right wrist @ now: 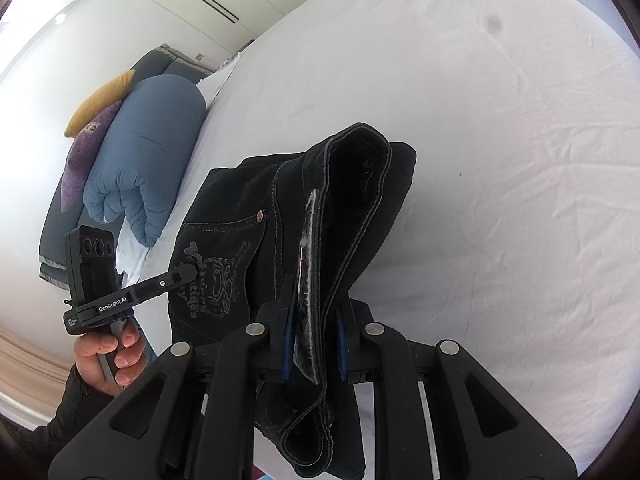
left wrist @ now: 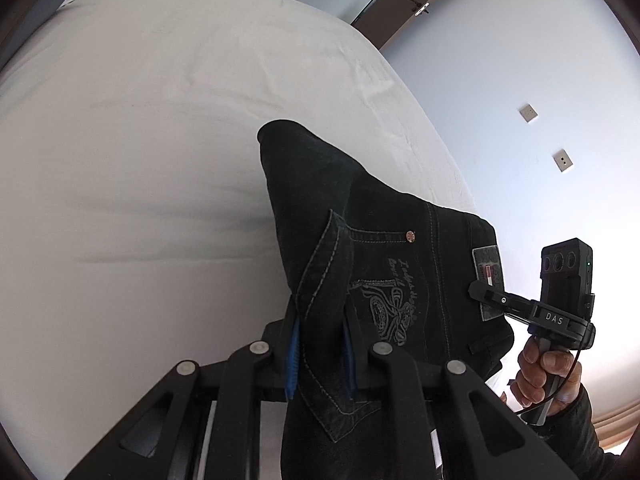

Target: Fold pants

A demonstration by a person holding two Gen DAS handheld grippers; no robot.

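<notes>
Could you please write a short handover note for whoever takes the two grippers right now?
Left gripper: shut on the black jeans, fingers pinching denim at the back pocket edge.
Right gripper: shut on the jeans' waistband by the patch label.
Position: the jeans hang bunched between both grippers, above the white bed sheet; whether the lower end touches the sheet cannot be seen.
Done: top edge gripped at two points.
Left: no neat fold shows yet; likely lay the jeans flat on the sheet, then fold.
</notes>
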